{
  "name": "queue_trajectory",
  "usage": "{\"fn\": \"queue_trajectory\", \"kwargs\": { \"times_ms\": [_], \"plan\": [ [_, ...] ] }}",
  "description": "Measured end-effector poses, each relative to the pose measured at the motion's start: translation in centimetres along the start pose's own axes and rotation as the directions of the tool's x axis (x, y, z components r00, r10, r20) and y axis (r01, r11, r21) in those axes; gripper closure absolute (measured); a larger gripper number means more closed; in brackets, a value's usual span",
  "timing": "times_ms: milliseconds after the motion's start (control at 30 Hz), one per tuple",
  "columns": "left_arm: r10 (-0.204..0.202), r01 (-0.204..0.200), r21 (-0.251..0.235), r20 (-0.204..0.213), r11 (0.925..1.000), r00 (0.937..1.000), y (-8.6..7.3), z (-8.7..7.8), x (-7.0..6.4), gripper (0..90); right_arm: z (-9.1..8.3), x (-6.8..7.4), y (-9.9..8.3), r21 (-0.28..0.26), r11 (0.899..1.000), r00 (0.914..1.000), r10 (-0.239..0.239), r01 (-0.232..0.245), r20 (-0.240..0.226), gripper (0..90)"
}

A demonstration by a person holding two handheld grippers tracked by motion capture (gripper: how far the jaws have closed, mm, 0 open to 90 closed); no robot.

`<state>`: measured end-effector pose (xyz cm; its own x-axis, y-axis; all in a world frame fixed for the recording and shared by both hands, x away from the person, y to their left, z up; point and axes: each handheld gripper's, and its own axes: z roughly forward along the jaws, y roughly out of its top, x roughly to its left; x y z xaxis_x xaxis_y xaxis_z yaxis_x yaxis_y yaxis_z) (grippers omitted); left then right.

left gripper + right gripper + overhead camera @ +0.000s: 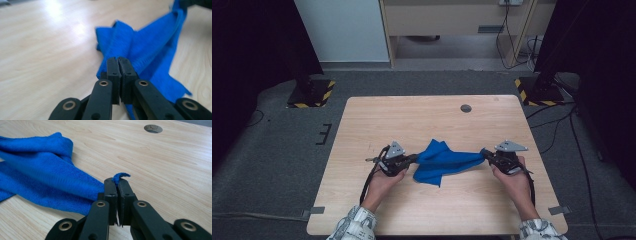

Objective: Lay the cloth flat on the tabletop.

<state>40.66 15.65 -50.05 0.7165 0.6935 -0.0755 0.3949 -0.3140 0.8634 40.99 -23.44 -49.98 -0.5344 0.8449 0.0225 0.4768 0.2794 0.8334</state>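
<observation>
Blue cloth (442, 162) bunched at table (377, 120) middle-front, stretched between both grippers. Left gripper (414, 159) clamped tight on cloth's left end; jaws pressed together in left gripper view, fabric (147, 50) fanning out beyond them. Right gripper (485, 154) clamped on right end, small cloth tip (120, 175) poking up past closed jaws. Lower flap of cloth resting on wood. Round hole (466, 108) in tabletop farther back, well apart from cloth.
</observation>
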Motion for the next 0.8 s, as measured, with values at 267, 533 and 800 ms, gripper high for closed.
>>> {"fn": "queue_trajectory", "kwargs": {
  "times_ms": [267, 533, 800],
  "plan": [
    [-0.015, 0.013, -0.045, -0.039, 0.9989, 0.9991, 1.5, 0.5, 0.2, 88.7, -0.4, -0.2, 1.2, -0.038, 0.999, 0.9996, 0.018, -0.019, -0.02, 87.8],
    [-0.011, 0.007, -0.064, -0.068, 0.998, 0.9976, 3.2, 0.5, 0.4, 88.9, -0.9, -0.4, 2.7, -0.065, 0.998, 0.9998, 0.01, -0.011, -0.017, 87.8],
    [-0.008, -0.003, -0.118, -0.095, 0.993, 0.9955, 5.8, -0.9, 0.7, 89.2, -2.3, -0.6, 5.2, -0.119, 0.993, 0.9999, 0.01, -0.012, -0.013, 87.8]
  ]
}}
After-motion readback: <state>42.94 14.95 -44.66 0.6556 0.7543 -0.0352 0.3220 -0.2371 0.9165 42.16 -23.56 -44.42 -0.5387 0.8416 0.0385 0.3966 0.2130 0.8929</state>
